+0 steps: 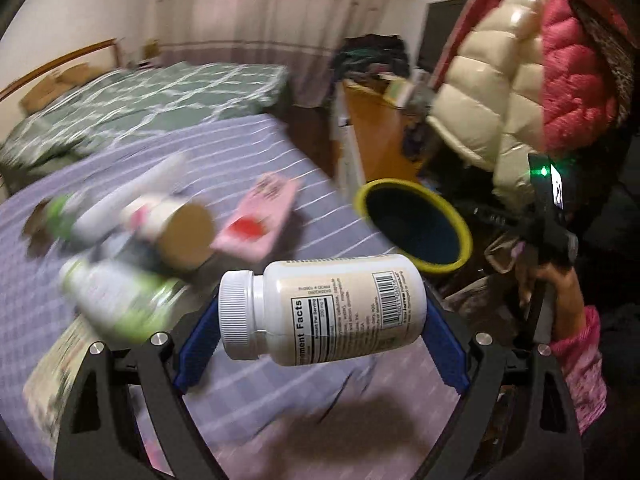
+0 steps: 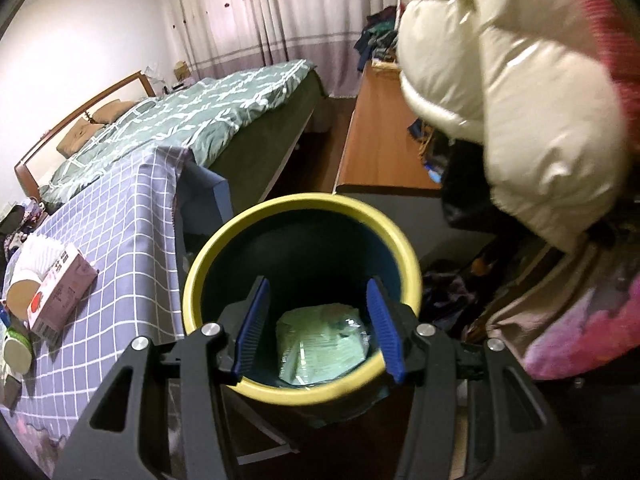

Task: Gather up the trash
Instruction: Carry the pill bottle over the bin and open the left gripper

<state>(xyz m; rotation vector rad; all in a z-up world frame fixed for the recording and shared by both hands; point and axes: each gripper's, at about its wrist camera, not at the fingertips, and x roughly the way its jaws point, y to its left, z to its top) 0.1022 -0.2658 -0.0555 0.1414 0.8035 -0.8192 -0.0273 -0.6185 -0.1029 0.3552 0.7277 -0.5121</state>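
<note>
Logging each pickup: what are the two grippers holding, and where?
Left gripper clamps the supplement bottle lengthwise, cap against one finger, base against the other. Right gripper holds nothing.

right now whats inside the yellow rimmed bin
One pale green plastic-wrapped packet lies at the bottom of the bin. The right gripper's fingers hang over the opening, empty, hiding the floor on either side; anything under the packet is covered.

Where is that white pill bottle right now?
In the left wrist view, the white plastic pill bottle lies sideways between the left hand-held gripper's blue pads, above the purple checked tablecloth, just left of the yellow-rimmed bin.
</note>
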